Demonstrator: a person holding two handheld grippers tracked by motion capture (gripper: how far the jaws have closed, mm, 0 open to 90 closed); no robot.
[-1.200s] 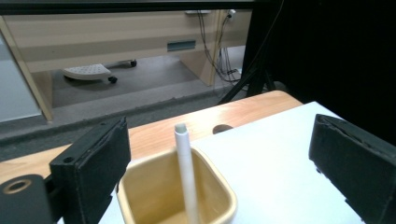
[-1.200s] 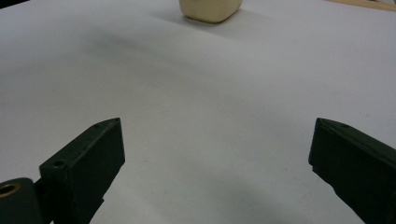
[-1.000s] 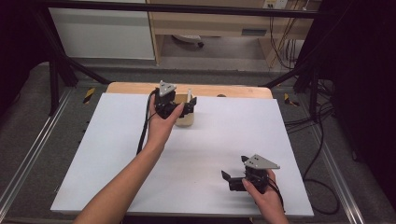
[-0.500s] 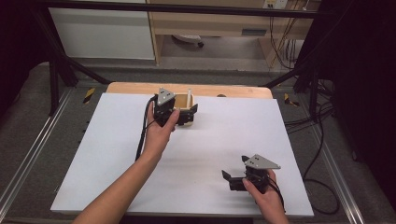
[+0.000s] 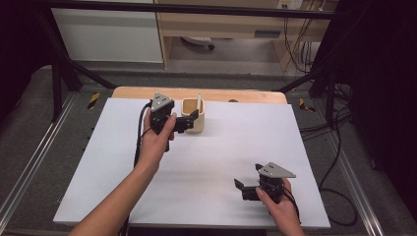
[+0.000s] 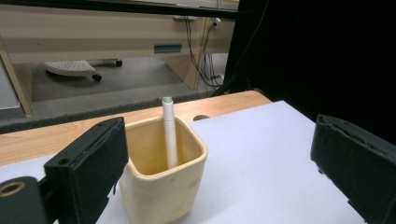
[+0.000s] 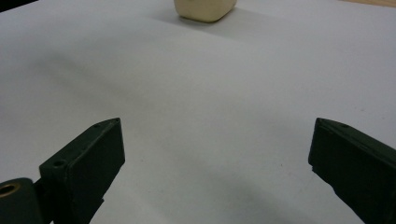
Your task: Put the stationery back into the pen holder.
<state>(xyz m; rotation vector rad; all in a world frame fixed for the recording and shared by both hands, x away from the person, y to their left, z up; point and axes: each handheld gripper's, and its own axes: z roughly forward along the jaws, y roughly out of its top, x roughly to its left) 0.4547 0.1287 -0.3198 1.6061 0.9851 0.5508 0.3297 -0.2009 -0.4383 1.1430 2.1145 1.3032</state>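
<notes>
Left gripper beside the square cream ceramic cup near the surface's far edge.
Its jaws stand apart, one against the cup wall, apparently lining up a grasp; a white stick leans inside. Right gripper, jaws apart, idles near the near edge.

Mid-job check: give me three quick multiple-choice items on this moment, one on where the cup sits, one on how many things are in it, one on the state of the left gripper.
1. Where does the cream square ceramic cup stand?
A. near the white mat's far edge
B. at the mat's near right corner
C. on the floor

2. How many things stand inside the cup?
A. none
B. one
C. three

3. How is the left gripper?
A. shut on the cup
B. shut on nothing
C. open

Answers:
1. A: in the high view the cup stands near the far edge of the white mat, close to the wooden strip.
2. B: the left gripper view shows a single white stick leaning in it.
3. C: its jaws stand wide apart, the cup beside one of them.
</notes>
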